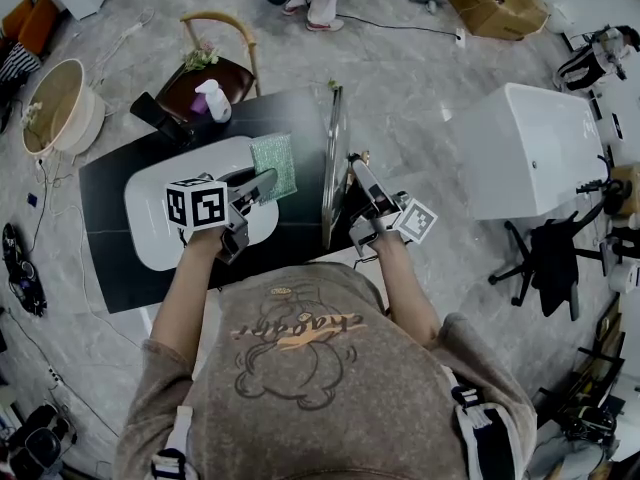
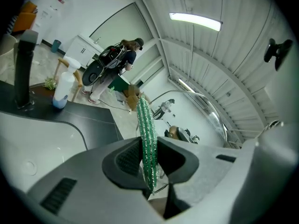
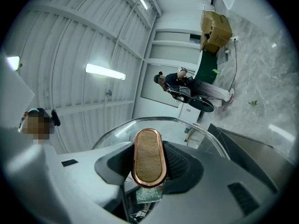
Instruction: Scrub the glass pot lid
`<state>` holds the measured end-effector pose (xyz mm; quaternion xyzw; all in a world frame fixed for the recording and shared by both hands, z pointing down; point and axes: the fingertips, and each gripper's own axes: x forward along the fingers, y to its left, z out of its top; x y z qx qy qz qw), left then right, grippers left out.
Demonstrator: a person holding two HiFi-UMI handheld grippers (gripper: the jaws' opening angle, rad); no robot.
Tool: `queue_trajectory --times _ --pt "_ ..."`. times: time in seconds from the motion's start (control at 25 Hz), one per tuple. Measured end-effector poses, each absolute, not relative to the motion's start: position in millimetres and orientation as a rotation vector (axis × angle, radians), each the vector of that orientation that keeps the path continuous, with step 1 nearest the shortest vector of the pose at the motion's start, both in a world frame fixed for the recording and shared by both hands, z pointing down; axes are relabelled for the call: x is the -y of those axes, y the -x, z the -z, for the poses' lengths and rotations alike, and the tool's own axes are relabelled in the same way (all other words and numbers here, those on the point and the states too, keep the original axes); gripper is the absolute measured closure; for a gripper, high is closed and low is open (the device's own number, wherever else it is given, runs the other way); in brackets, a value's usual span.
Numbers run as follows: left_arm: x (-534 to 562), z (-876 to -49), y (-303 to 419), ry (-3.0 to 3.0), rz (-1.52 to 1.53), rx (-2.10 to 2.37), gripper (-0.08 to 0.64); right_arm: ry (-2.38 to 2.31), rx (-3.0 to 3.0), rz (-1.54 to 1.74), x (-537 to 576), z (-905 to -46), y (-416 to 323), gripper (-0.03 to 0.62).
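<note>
Mostly edge-on lid (image 1: 333,168), handle (image 3: 148,155) in right claw (image 1: 358,171), pad (image 1: 275,156) in left claw (image 1: 266,182)

A workshop-like lab room: cardboard boxes (image 1: 497,3), floor cables (image 1: 400,25), an office chair (image 1: 545,258), strip light (image 2: 195,21).

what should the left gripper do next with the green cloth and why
Probably swing the left gripper toward the glass lid until its green scrub cloth meets the glass. The right gripper holds the lid on edge by its wooden handle, and the cloth looks apart from it.
</note>
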<state>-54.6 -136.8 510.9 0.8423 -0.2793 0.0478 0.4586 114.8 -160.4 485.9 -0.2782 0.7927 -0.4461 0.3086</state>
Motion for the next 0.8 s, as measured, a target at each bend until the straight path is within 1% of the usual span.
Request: queue_trajectory --times 0.32,0.56,0.8 --pt "123 -474 57 -2.098 -0.006 0.706 0.476 0.856 -2.149 1.115 156 -478 -156 0.410" --pt "120 -459 70 -2.097 0.068 0.716 0.476 0.964 -2.303 1.000 161 -468 -152 0.410" --pt "118 -454 83 -2.111 0.070 0.756 0.476 1.180 -2.488 0.982 162 -480 -144 0.410"
